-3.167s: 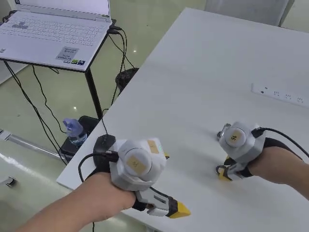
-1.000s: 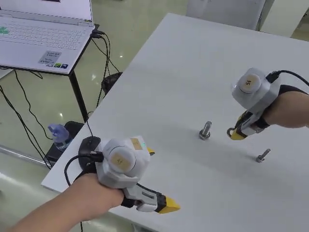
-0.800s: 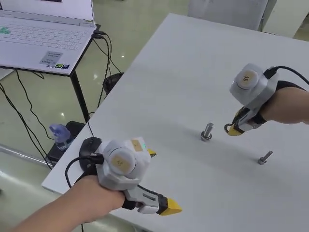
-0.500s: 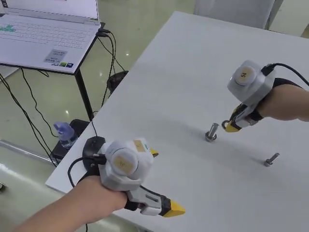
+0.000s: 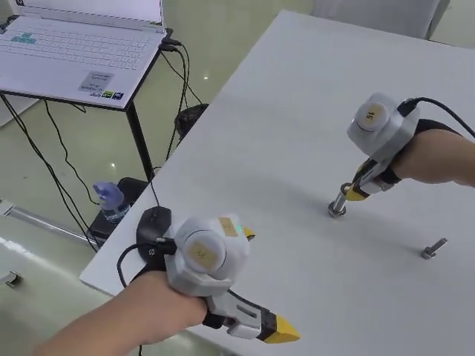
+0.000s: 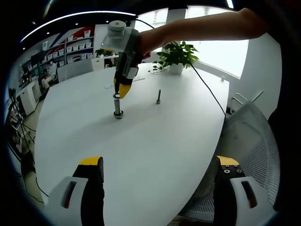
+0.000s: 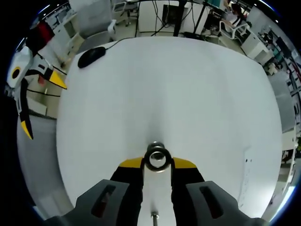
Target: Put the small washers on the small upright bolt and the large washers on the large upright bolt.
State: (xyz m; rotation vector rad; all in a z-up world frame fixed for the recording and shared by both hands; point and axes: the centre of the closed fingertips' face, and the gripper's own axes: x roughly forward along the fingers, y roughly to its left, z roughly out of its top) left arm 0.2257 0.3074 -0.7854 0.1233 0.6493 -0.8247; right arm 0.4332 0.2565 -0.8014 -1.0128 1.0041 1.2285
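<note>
Washer (image 7: 156, 158) clamped in the right gripper (image 5: 353, 194) — at the top of the large bolt (image 5: 338, 205), mid-table (image 5: 297, 111). Small bolt (image 5: 433, 248) stands nearby; left gripper (image 6: 158, 162) — jaws apart — over the near edge.

Matt, smooth white top: table (image 5: 297, 96). Glossy bare silvery metal: large bolt (image 5: 338, 206), small bolt (image 5: 433, 248), washer (image 7: 156, 157). Matt grey plastic shell, yellow plastic tips: right gripper (image 7: 156, 164).
</note>
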